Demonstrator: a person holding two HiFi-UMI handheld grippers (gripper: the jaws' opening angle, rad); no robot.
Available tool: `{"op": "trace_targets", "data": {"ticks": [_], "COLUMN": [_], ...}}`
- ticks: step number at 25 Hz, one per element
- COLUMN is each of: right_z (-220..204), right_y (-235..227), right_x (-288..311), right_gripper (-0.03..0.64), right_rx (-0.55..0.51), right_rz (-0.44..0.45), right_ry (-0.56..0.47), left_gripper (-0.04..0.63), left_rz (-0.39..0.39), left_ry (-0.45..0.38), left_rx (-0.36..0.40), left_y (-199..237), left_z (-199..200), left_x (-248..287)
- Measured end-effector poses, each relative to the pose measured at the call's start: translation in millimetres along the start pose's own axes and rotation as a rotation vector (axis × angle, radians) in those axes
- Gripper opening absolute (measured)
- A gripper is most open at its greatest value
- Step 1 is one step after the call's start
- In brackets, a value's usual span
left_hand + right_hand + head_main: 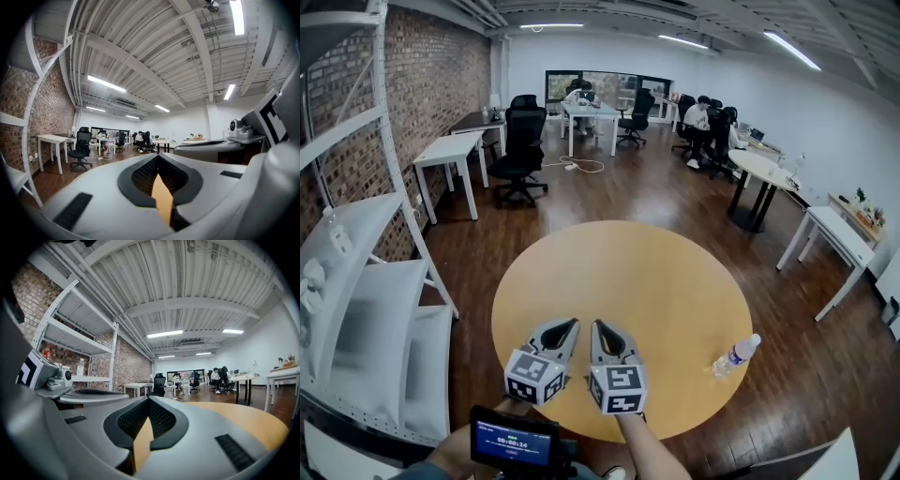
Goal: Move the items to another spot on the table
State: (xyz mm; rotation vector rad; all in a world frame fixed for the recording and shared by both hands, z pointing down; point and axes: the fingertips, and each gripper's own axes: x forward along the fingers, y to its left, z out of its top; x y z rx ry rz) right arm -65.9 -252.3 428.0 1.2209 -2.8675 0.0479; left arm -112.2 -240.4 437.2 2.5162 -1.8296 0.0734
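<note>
Round wooden table [619,272]; plastic bottle [736,355] lying on its side near the right edge; left gripper [570,324] and right gripper [598,326] side by side near the near edge, jaws together, well apart from the bottle.

Nothing can be read. The small blue screen [514,441] at the head view's lower left shows blurred characters. The label on the bottle [736,355] is too small.

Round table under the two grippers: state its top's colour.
The round table's top is plain light yellowish tan; the head view shows it best.
</note>
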Motion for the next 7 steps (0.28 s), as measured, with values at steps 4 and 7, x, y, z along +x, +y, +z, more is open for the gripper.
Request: {"op": "trace_targets", "data": {"ticks": [4, 7], "right_z": [1.5, 2.1], "right_y": [-4.9, -8.1], "right_x": [-2.1, -3.7], "right_gripper": [0.0, 0.0], "right_rx": [0.0, 0.0], "right_rz": [-0.006, -0.009], "right_ry": [0.0, 0.004], "left_gripper": [0.012, 0.011], "left_rz": [-0.01, -0.012], "left_ry": [0.003, 0.005], "left_rx": [0.0, -0.001], "left_y": [-4.8, -7.1], "left_z": [0.6, 2.1], "left_x": [3.6, 5.6]}}
